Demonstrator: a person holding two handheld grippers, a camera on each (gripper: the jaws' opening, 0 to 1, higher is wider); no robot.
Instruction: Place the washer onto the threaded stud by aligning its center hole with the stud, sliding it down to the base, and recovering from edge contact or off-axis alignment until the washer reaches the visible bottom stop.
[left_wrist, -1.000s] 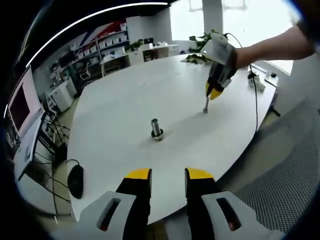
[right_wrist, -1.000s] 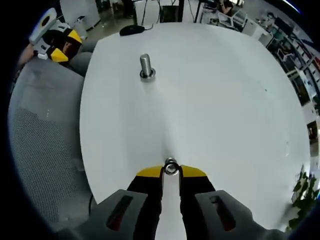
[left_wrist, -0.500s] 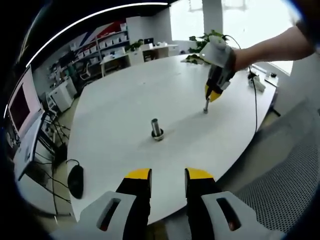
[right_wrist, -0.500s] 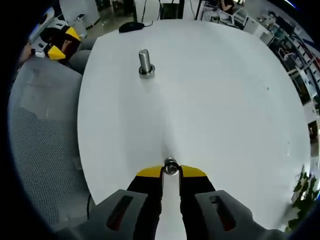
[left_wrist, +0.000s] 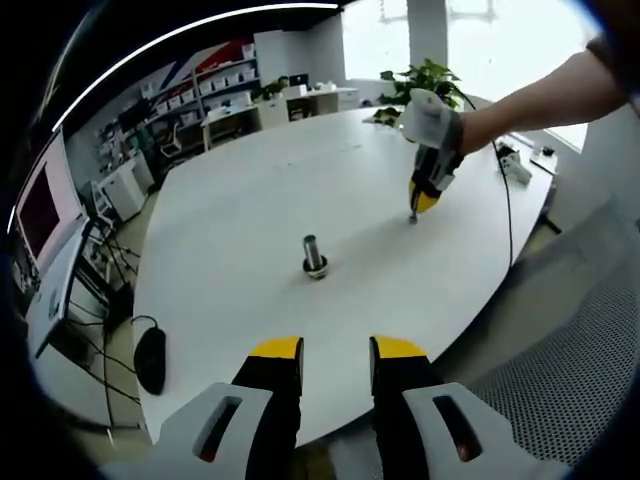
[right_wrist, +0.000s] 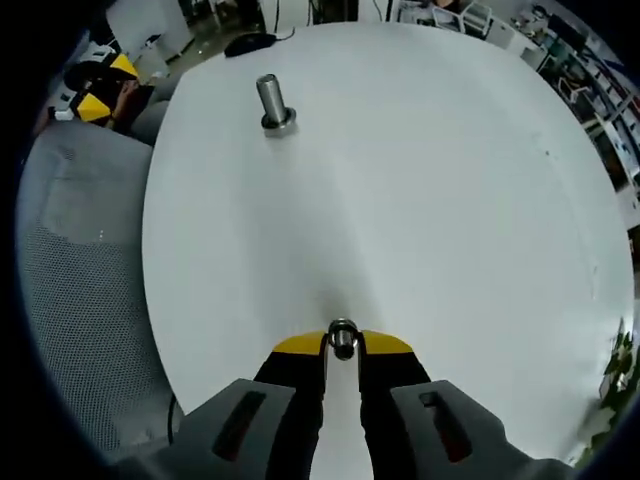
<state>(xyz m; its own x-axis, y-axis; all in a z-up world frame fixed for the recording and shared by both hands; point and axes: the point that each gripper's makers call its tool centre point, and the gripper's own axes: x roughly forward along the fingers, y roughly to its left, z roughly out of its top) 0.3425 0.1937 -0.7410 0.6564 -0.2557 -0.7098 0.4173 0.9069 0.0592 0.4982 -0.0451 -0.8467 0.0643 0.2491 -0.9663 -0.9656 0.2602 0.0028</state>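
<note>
A short steel threaded stud (left_wrist: 314, 258) stands upright on its round base in the middle of the white table (left_wrist: 250, 190). In the right gripper view the stud (right_wrist: 270, 100) is far ahead and to the left. My right gripper (right_wrist: 342, 345) is shut on a small metal washer (right_wrist: 342, 337), held on edge at its yellow tips. The left gripper view shows that right gripper (left_wrist: 420, 200) low over the table, well right of the stud, with the washer (left_wrist: 412, 214) under its tips. My left gripper (left_wrist: 336, 350) hovers open and empty off the table's near edge.
A black mouse (left_wrist: 151, 362) lies near the table's left edge, with a monitor (left_wrist: 40, 215) beyond it. A cable (left_wrist: 512, 210) runs along the right side. A plant (left_wrist: 425, 78) stands at the far end. A grey mesh chair (right_wrist: 70, 290) sits beside the table.
The right gripper has shifted and tilted a little with the washer still in it, so the stud sits further left in its view. The left gripper has not moved.
</note>
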